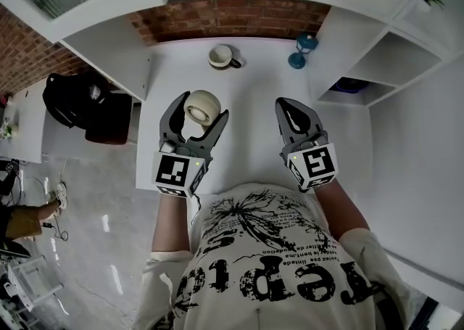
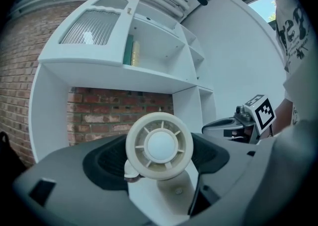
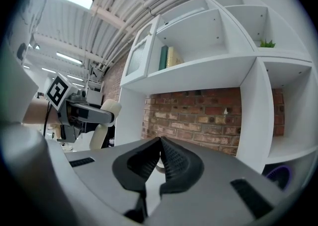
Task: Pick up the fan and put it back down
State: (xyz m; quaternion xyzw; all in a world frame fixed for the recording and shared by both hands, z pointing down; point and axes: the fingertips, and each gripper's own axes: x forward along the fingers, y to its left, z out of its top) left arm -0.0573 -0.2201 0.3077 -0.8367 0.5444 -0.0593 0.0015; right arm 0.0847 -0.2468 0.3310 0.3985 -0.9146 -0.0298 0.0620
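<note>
A small round cream fan (image 1: 202,108) sits between the jaws of my left gripper (image 1: 199,111), over the white table (image 1: 254,89). In the left gripper view the fan (image 2: 159,145) faces the camera, its grille and hub filling the gap, with the dark pads (image 2: 107,163) pressed against its sides; its white base hangs below. Whether the base touches the table cannot be told. My right gripper (image 1: 285,106) hovers to the right with jaws closed tip to tip and empty, as the right gripper view (image 3: 160,143) also shows. That view catches the fan (image 3: 107,115) at its left.
A cream mug (image 1: 222,56) stands at the back of the table by the brick wall. A blue hourglass-shaped object (image 1: 301,50) stands at the back right. White shelving (image 1: 377,60) flanks the table; a dark blue item (image 1: 351,85) lies in a right cubby. A black bag (image 1: 76,96) rests at left.
</note>
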